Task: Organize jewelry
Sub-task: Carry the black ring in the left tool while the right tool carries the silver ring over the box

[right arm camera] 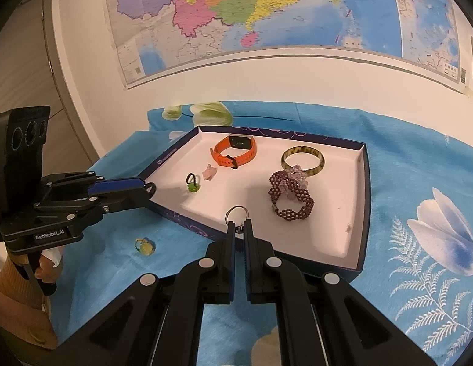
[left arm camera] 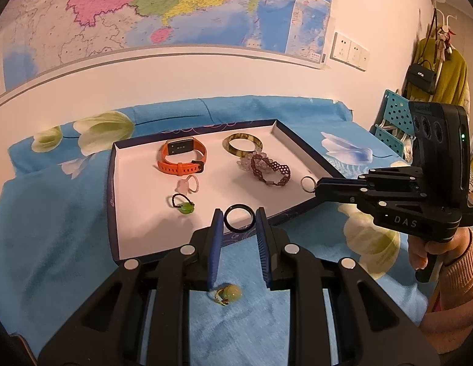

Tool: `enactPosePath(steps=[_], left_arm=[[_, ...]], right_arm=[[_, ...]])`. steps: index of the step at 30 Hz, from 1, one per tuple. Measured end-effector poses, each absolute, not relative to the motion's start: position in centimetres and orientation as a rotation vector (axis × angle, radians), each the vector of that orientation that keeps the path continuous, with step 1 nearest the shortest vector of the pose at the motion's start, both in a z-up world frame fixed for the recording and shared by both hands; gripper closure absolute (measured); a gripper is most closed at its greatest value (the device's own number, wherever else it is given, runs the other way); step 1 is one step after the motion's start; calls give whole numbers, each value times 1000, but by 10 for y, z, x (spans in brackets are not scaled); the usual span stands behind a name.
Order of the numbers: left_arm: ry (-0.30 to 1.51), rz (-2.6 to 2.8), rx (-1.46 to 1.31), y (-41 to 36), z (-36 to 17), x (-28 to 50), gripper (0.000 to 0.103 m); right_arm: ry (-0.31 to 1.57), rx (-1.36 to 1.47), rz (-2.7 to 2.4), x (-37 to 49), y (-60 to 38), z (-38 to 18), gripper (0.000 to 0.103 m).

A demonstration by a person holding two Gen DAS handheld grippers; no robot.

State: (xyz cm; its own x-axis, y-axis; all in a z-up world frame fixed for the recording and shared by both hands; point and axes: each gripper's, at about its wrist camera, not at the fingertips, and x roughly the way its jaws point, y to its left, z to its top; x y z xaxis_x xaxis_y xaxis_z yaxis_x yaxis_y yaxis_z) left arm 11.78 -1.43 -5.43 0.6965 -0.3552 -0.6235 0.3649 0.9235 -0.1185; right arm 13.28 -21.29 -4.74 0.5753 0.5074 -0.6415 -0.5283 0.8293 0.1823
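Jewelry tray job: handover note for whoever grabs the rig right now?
Left gripper: shut on black ring, over the tray's near edge.
Right gripper: shut on silver ring, over the tray.
Already in tray: orange watch, amber bangle, beaded bracelet, pink ring, green-stone ring.
Left: set both rings down, then fetch the yellow-bead ring from the blue cloth.
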Motion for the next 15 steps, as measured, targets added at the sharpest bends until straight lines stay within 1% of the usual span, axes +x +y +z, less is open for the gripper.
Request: enactPosePath(steps=[15], left_arm=[[694,-384,7,-12,-54,129,81]], right_arm=[[741,-31,603,146,-211,-48,99]])
